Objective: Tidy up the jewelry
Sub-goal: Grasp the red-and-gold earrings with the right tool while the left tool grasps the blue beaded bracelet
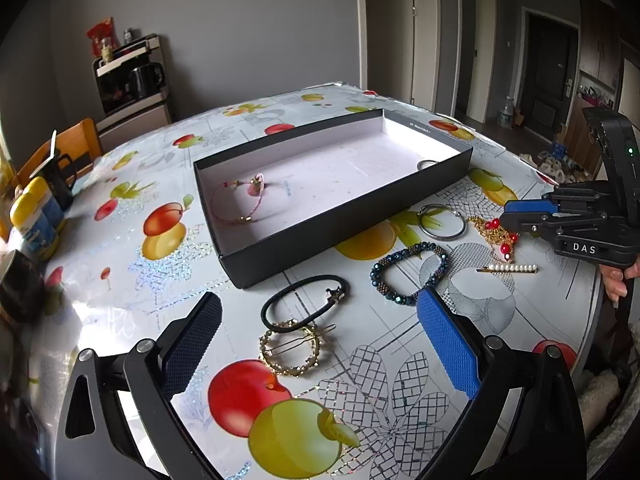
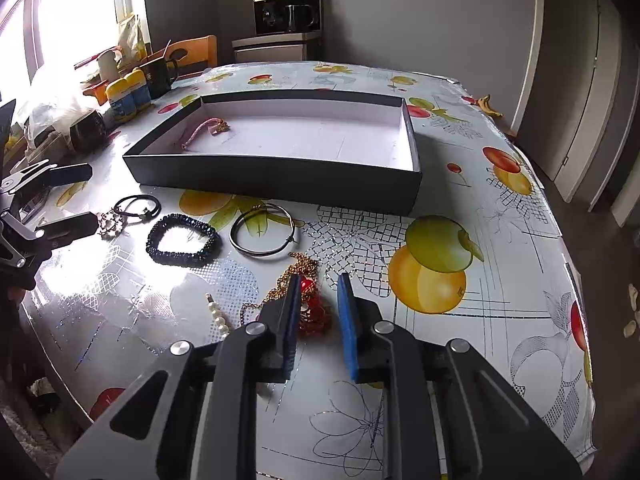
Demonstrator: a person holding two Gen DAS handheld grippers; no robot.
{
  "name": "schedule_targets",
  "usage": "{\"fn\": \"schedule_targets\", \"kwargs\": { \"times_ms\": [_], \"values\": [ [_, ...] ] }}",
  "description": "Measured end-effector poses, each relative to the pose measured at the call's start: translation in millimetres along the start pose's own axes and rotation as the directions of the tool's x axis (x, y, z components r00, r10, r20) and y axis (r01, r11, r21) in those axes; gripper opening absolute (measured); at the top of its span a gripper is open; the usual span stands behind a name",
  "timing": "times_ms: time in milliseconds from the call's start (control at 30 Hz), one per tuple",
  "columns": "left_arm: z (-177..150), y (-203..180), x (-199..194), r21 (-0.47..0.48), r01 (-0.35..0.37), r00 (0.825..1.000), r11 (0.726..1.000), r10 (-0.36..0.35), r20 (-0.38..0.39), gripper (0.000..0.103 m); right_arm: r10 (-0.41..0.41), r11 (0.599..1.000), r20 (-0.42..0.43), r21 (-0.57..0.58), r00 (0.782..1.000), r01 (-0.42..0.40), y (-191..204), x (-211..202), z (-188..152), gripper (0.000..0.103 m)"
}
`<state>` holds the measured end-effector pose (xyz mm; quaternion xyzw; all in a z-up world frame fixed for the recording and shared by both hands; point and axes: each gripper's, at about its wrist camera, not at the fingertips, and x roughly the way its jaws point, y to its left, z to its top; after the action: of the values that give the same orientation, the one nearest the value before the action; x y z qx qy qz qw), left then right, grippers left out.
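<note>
A black shallow box (image 1: 360, 220) (image 2: 280, 184) holds a pink bracelet (image 1: 236, 200) (image 2: 204, 128) and a small silver ring (image 1: 426, 165). On the table in front of it lie a black hair tie (image 1: 302, 300) (image 2: 136, 205), a gold round hair clip (image 1: 290, 350), a dark blue beaded bracelet (image 1: 408, 272) (image 2: 182, 246), a silver bangle (image 1: 442, 222) (image 2: 262, 236), a gold chain with red beads (image 1: 496, 234) (image 2: 308, 300) and a pearl hair pin (image 1: 508, 268) (image 2: 218, 318). My left gripper (image 1: 320, 320) is open above the hair tie and clip. My right gripper (image 2: 319, 284) (image 1: 510, 216) is partly open just over the gold chain.
The table carries a fruit-print cloth (image 2: 460, 240). Yellow-lidded bottles (image 1: 34, 216) (image 2: 128, 94), a black mug (image 2: 162, 72) and clutter stand at its left edge. A wooden chair (image 2: 192, 52) and a cabinet with a kettle (image 2: 286, 16) stand beyond.
</note>
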<state>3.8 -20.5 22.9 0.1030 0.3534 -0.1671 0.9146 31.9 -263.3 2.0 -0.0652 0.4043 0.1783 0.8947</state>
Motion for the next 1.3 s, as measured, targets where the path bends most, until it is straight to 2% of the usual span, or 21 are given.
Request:
{"fn": "schedule_targets", "kwargs": {
  "times_ms": [167,233,267,500,600,633,667,733,833,933,1233,1300],
  "values": [
    [-1,-1,1,-0.006,0.013,1.000,1.000,-0.013,-0.005,0.099,0.035,0.999,-0.018,0.021,0.999,-0.035,-3,4,-2,0.017],
    [0,-3,1,-0.006,0.031,1.000,1.000,-0.031,-0.005,0.099,0.048,0.999,-0.016,0.020,0.999,-0.048,-3,3,-3,0.008],
    [0,-4,1,-0.005,0.046,0.999,0.999,-0.046,-0.004,0.099,0.046,0.999,-0.010,0.022,0.999,-0.046,-3,2,-3,0.007],
    [7,-31,7,0.053,0.164,0.986,0.985,-0.163,-0.013,0.097,0.035,0.999,0.077,0.017,0.996,-0.036,-5,-21,3,0.007],
    [12,-45,17,0.104,0.157,0.987,0.982,-0.154,-0.034,0.093,0.028,0.999,0.112,0.016,0.993,-0.030,-6,-32,6,0.007],
    [13,-48,19,0.111,0.160,0.987,0.981,-0.156,-0.040,0.080,0.032,0.999,0.118,0.017,0.992,-0.034,-7,-34,7,0.007],
    [14,-50,23,0.113,0.177,0.983,0.978,-0.172,-0.057,0.057,0.033,0.999,0.124,0.014,0.992,-0.035,-6,-36,7,0.007],
    [15,-54,30,0.111,0.208,0.976,0.972,-0.198,-0.091,0.043,0.034,0.999,0.129,0.007,0.991,-0.035,-5,-39,7,0.007],
    [14,-63,33,0.150,0.198,0.978,0.969,-0.186,-0.089,0.038,0.040,0.999,0.134,0.004,0.990,-0.041,-5,-40,6,0.007],
    [13,-70,37,0.183,0.204,0.977,0.962,-0.188,-0.104,0.026,0.046,0.999,0.133,0.007,0.990,-0.048,-5,-39,6,0.007],
    [10,-74,47,0.206,0.192,0.976,0.960,-0.165,-0.140,0.020,0.044,0.999,0.135,0.013,0.990,-0.047,-6,-39,5,0.007],
    [9,-73,47,0.202,0.210,0.972,0.957,-0.182,-0.146,0.007,0.044,0.999,0.134,0.018,0.990,-0.046,-7,-39,6,0.007]
  ]
}}
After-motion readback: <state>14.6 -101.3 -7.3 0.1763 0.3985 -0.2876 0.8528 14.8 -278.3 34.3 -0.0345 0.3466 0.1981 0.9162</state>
